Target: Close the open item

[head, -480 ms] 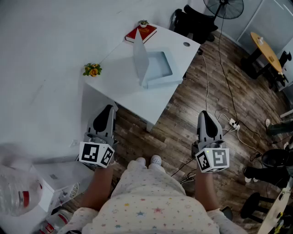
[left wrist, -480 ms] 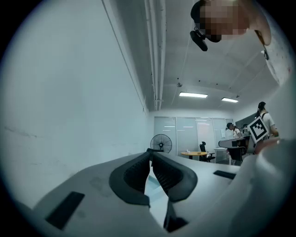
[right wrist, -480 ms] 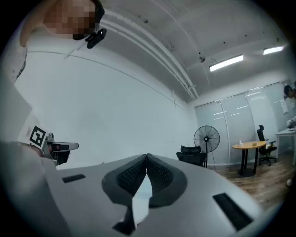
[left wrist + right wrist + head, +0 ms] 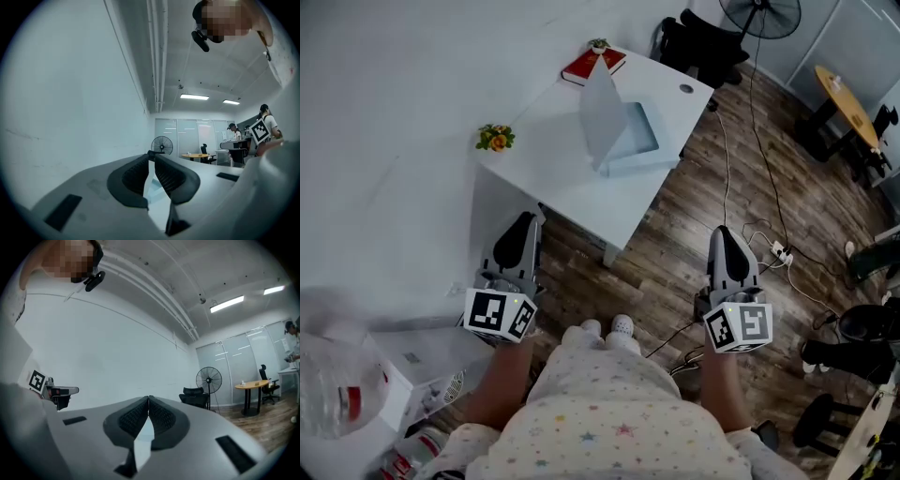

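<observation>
From the head we looked steeply down, the white table (image 4: 553,178) well ahead at 12 o'clock. Cameras on the left gripper (image 4: 151,154) and right gripper (image 4: 148,398) sat close behind their jaws, facing level; all views shared the standing fan (image 4: 161,145), probably the same one.

one laptop (image 4: 605,117), one book (image 4: 592,64), two plants (image 4: 495,139) (image 4: 598,44), one fan (image 4: 764,17)

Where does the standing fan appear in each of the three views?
Head view: standing fan at the top edge, right of centre.
Left gripper view: fan near the centre.
Right gripper view: fan right of centre.
Shared landmark: the round wooden table, right of the fan everywhere.
</observation>
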Motion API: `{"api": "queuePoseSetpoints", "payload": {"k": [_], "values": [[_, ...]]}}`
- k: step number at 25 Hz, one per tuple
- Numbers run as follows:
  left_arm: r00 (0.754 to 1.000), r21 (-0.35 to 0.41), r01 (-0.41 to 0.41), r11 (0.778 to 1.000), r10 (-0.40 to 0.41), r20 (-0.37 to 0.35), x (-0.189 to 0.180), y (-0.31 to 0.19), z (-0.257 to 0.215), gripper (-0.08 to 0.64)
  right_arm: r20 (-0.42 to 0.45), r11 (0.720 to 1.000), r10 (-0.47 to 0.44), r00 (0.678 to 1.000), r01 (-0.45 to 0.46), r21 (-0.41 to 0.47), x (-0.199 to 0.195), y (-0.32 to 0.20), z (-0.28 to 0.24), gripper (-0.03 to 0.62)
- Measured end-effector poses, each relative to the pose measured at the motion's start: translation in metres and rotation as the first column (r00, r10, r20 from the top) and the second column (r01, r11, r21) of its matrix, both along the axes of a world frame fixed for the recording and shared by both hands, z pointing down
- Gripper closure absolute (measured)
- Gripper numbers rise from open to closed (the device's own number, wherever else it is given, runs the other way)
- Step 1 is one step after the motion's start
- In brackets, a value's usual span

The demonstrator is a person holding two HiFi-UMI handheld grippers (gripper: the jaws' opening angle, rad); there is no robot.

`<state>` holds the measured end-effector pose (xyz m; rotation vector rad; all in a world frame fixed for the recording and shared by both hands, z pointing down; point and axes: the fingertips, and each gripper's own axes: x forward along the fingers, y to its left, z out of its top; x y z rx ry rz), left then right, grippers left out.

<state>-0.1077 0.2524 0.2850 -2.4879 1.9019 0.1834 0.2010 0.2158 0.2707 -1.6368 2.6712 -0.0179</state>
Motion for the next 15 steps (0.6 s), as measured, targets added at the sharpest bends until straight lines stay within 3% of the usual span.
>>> {"api": "queuePoseSetpoints", "payload": {"k": [3, 5, 8, 10, 15], "values": [[1.0, 0.002, 0.0, 1.0, 0.0, -0.006, -0.002, 0.004, 0.0, 0.528, 0.027, 1.0, -0.006, 1.0, 0.006, 0.002, -0.003, 0.002, -0.001, 0.591], [1.0, 0.001, 0.003, 1.0, -0.003, -0.001, -0.004, 0.005, -0.001, 0.446, 0.026, 1.0, -0.004, 1.0, 0.004, 0.0, -0.006, 0.001, -0.002, 0.578], [1.0, 0.009, 0.022, 1.0, -0.022, 0.02, -0.012, 0.004, -0.004, 0.326, 0.022, 1.0, -0.004, 1.0, 0.005, -0.016, -0.013, -0.002, -0.001, 0.453], [0.999, 0.012, 0.029, 1.0, -0.03, 0.03, -0.019, 0.004, -0.006, 0.306, 0.022, 1.0, -0.007, 1.0, 0.007, -0.028, -0.019, -0.004, -0.001, 0.373], [1.0, 0.018, 0.014, 1.0, -0.014, 0.026, -0.031, 0.002, -0.009, 0.298, 0.01, 1.0, -0.021, 1.0, 0.021, -0.017, -0.039, -0.002, -0.003, 0.317]]}}
